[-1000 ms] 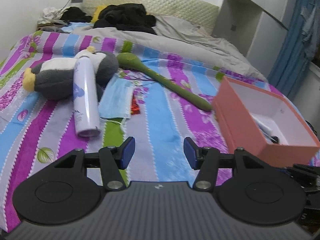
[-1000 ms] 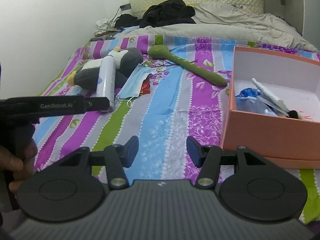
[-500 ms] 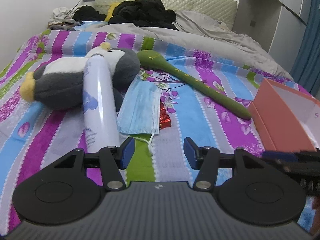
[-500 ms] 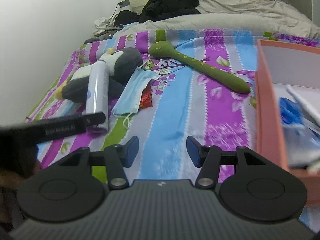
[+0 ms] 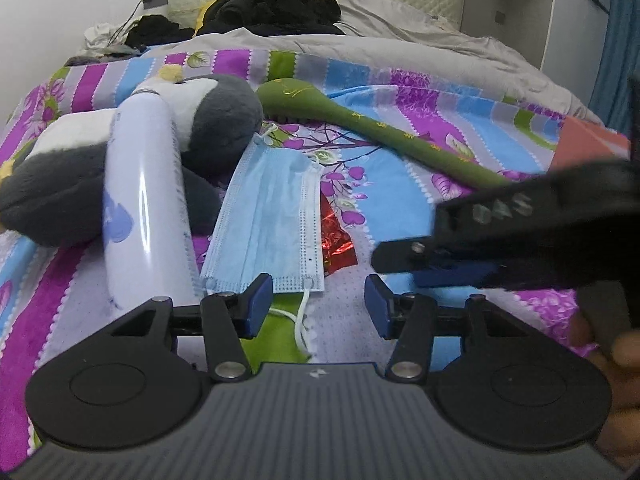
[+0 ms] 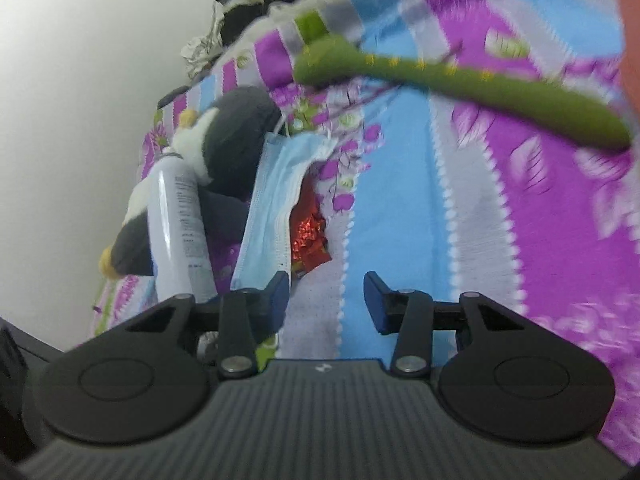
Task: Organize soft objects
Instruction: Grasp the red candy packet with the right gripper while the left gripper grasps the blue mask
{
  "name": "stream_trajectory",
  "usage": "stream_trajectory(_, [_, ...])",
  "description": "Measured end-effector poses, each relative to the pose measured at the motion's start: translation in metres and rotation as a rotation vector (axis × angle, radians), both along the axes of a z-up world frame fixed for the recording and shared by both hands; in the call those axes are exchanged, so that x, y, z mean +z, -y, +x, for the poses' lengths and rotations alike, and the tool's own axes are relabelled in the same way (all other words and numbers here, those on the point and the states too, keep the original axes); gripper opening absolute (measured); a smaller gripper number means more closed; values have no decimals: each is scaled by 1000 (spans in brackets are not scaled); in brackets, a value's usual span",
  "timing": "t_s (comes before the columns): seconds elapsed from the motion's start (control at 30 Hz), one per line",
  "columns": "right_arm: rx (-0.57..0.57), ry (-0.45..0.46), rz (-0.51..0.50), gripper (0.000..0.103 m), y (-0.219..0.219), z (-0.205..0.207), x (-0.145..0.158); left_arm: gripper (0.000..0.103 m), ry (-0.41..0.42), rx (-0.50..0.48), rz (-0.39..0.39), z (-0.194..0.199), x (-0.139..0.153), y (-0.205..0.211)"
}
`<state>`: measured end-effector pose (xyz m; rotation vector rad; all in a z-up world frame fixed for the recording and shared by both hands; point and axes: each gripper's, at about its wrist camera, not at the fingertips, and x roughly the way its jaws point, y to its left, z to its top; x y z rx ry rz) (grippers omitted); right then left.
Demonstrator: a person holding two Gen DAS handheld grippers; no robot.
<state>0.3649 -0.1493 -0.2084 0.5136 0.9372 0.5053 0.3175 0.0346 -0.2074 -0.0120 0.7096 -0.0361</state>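
A blue face mask (image 5: 272,216) lies flat on the striped bedspread (image 5: 400,192), its lower edge just ahead of my left gripper (image 5: 318,304). The left jaws are closing with only the mask's ear loop (image 5: 300,320) on the cloth between them. A grey and white plush penguin (image 5: 216,120) lies to the left, with a white spray can (image 5: 144,208) leaning across it. A long green plush toy (image 5: 380,132) stretches to the right. My right gripper (image 6: 326,300) is rolled and closing over bare bedspread, its left fingertip by the mask (image 6: 276,208).
A red foil wrapper (image 5: 336,240) peeks from under the mask's right edge. A corner of the orange box (image 5: 584,144) shows at the right. Dark clothes (image 5: 276,8) and a grey blanket (image 5: 400,40) lie by the headboard. The wall (image 6: 80,80) borders the bed's left side.
Both grippers have moved forward and down toward the mask and penguin. The right gripper rolled, narrowed its jaws and entered the left wrist view from the right. The box slid out of view.
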Motion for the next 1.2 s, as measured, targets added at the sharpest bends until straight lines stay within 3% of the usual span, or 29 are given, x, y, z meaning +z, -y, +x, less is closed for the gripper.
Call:
stream_trajectory(0.13, [3,-38,74,36,-8,21,-13,49,-8,-1,12,9,-12,3])
stream_trajectory(0.3, [7,-63,108,36,-16,40,-23,28,-30,21,48,19,-23,3])
stream_trajectory(0.5, [33,-100,146,33,-21,56,-31,11,-45,69,-22,25,-28,-10])
stream_trajectory(0.6, [58,-109,136,33,-26,58,-29,7,-46,80,-53,24,-27,-14])
stream_trajectory(0.87, [74,-90,125,20,-31,48,-19,4,-33,86,-90,11,-16,-14])
stream_trajectory(1.03, [65,-33,26,20,-28,34,-2,3,-19,83,-115,0,-2,-12])
stream_trajectory(1.2, [39,-17,-2,19,-11,17,10,2,-2,70,-136,-18,14,-6])
